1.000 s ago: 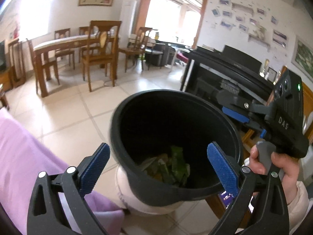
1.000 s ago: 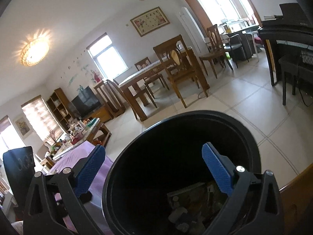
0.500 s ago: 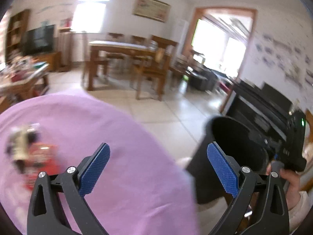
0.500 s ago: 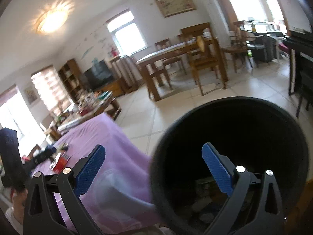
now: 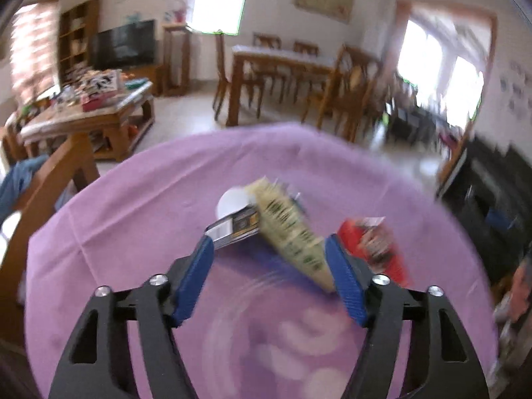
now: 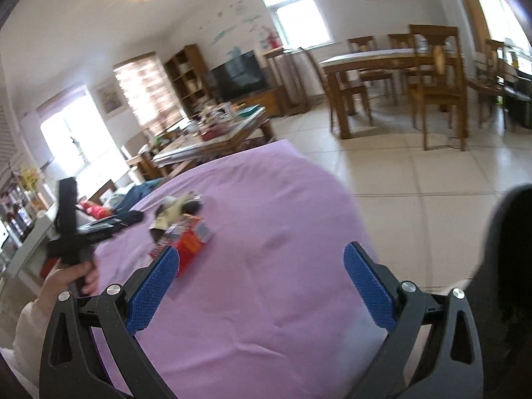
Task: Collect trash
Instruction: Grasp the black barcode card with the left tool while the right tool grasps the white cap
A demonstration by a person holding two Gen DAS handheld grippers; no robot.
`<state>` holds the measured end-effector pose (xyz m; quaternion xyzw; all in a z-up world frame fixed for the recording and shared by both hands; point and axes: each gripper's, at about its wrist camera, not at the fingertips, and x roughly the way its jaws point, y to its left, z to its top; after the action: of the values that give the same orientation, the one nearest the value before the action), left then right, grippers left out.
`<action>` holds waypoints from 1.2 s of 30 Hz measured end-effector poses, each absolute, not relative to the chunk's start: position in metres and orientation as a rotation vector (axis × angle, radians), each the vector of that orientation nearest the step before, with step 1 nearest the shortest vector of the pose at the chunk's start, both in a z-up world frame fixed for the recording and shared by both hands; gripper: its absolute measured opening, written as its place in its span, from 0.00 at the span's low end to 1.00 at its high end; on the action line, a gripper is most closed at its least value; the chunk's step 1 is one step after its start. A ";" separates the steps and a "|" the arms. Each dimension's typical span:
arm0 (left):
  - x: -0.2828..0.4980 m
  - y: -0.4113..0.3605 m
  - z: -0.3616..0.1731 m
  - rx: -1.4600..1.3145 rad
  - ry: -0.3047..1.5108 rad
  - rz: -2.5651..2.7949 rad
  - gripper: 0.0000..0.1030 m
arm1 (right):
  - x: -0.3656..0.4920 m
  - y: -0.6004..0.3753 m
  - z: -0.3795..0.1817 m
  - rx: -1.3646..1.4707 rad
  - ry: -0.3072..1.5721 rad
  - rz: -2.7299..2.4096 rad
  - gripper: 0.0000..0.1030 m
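A small heap of trash lies on the purple-clothed table [image 5: 133,216]: a yellow-green packet [image 5: 289,229], a black and silver packet [image 5: 234,226], a white round lid [image 5: 232,201] and a red packet [image 5: 375,242]. My left gripper [image 5: 267,246] hovers at the heap with its jaws closing. The yellow-green packet lies between the tips, and the pads do not press on it. My right gripper [image 6: 262,252] is open over bare cloth, nothing between its fingers. The same heap [image 6: 183,229] shows in the right wrist view. The black bin [image 6: 508,249] stands at the right edge there.
A cluttered wooden coffee table [image 5: 89,106] stands beyond the table's far left, and a wooden chair frame [image 5: 50,179] is close on the left. A dining table with chairs [image 5: 282,63] is farther back. A dark piano [image 5: 492,193] lines the right wall. Tiled floor [image 6: 415,173] lies between.
Both views swung left, from the black bin to the purple table. The bin slid to the right view's edge. The left jaws have narrowed around the trash heap.
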<state>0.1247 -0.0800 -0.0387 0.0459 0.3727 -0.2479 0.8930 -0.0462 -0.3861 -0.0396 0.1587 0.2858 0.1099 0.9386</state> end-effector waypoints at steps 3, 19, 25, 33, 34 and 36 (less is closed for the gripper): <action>0.147 -0.071 -0.047 0.167 0.805 -0.559 0.59 | -0.029 -0.364 -0.032 0.296 0.598 0.266 0.95; 0.178 -0.093 -0.060 0.237 0.864 -0.669 0.37 | 0.122 -0.238 -0.016 0.193 0.754 0.560 0.66; 0.168 -0.071 -0.060 0.157 0.873 -0.719 0.31 | 0.162 -0.200 -0.037 0.113 0.849 0.576 0.56; 0.165 -0.065 -0.061 0.128 0.872 -0.728 0.29 | 0.186 -0.161 -0.055 -0.110 0.955 0.534 0.53; 0.165 -0.066 -0.060 0.128 0.871 -0.727 0.29 | 0.186 -0.159 -0.058 -0.129 0.980 0.528 0.52; 0.166 -0.065 -0.060 0.124 0.872 -0.729 0.29 | 0.184 -0.154 -0.060 -0.173 0.998 0.508 0.46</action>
<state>0.1663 -0.0651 -0.0602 0.0586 0.4128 -0.3448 0.8410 0.1845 -0.1543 -0.0602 -0.0818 0.4728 0.2407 0.8437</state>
